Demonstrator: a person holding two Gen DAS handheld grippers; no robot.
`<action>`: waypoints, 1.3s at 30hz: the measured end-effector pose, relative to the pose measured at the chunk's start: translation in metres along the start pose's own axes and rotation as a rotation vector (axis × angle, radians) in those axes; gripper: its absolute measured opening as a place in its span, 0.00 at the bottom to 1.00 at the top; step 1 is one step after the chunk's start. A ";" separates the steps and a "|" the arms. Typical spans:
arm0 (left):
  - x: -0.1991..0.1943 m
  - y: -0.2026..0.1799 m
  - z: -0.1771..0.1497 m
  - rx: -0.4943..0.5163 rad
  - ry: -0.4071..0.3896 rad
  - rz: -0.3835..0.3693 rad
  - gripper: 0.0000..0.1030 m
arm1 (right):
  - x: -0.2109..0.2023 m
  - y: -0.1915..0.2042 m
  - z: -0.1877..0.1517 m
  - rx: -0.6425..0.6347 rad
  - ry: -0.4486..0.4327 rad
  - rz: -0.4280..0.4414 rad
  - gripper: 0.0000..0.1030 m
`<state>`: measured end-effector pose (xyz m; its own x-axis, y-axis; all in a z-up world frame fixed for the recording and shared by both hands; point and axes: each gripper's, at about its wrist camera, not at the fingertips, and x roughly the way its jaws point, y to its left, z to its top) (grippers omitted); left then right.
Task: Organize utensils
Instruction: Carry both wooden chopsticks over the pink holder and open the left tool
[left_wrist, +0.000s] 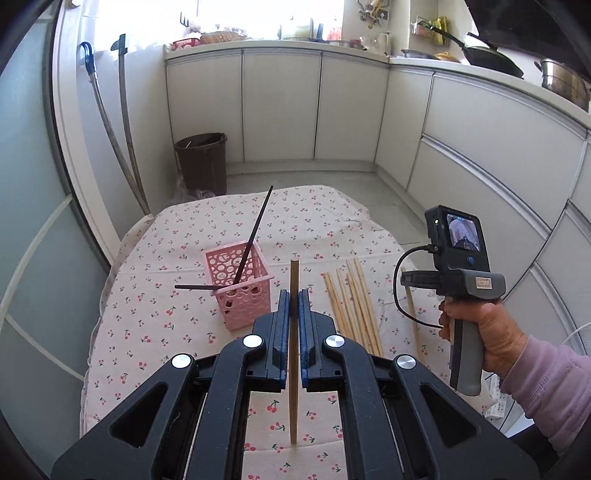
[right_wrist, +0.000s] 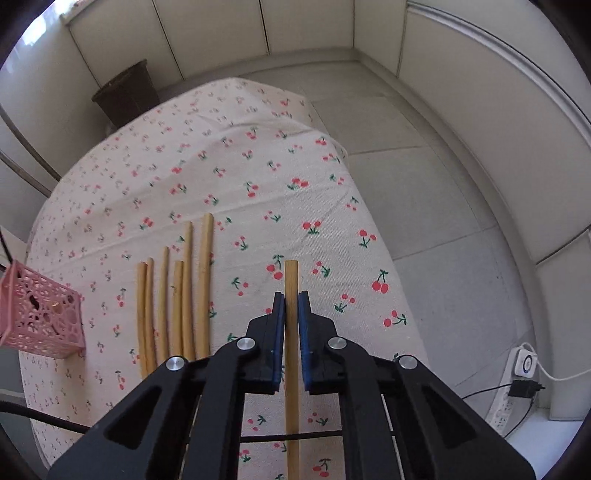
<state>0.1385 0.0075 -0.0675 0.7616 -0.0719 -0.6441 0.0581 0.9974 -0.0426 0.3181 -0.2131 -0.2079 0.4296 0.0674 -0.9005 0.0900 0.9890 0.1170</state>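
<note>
My left gripper (left_wrist: 294, 295) is shut on a wooden chopstick (left_wrist: 294, 273) and holds it above the cherry-print table, just right of the pink perforated basket (left_wrist: 240, 284). Two black chopsticks (left_wrist: 255, 236) stand in the basket. My right gripper (right_wrist: 291, 297) is shut on another wooden chopstick (right_wrist: 291, 280), low over the cloth. Several wooden chopsticks (right_wrist: 173, 302) lie side by side to its left; they also show in the left wrist view (left_wrist: 351, 302). The basket shows at the left edge of the right wrist view (right_wrist: 40, 321).
The table wears a cherry-print cloth (left_wrist: 155, 325). A brown bin (left_wrist: 202, 160) stands on the floor behind it. White cabinets run along the back and right. A power strip with plugs (right_wrist: 517, 391) lies on the floor at the right.
</note>
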 end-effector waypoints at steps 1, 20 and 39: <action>-0.003 -0.001 0.001 0.000 -0.008 -0.006 0.04 | -0.011 0.001 0.001 -0.001 -0.024 0.020 0.07; -0.057 0.036 0.020 -0.130 -0.132 -0.027 0.04 | -0.210 0.043 0.000 -0.116 -0.432 0.328 0.07; -0.060 0.071 0.103 -0.226 -0.291 0.083 0.04 | -0.272 0.081 0.024 -0.082 -0.526 0.534 0.07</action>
<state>0.1637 0.0826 0.0470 0.9112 0.0437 -0.4096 -0.1310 0.9734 -0.1877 0.2305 -0.1549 0.0565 0.7701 0.4894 -0.4091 -0.3091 0.8473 0.4319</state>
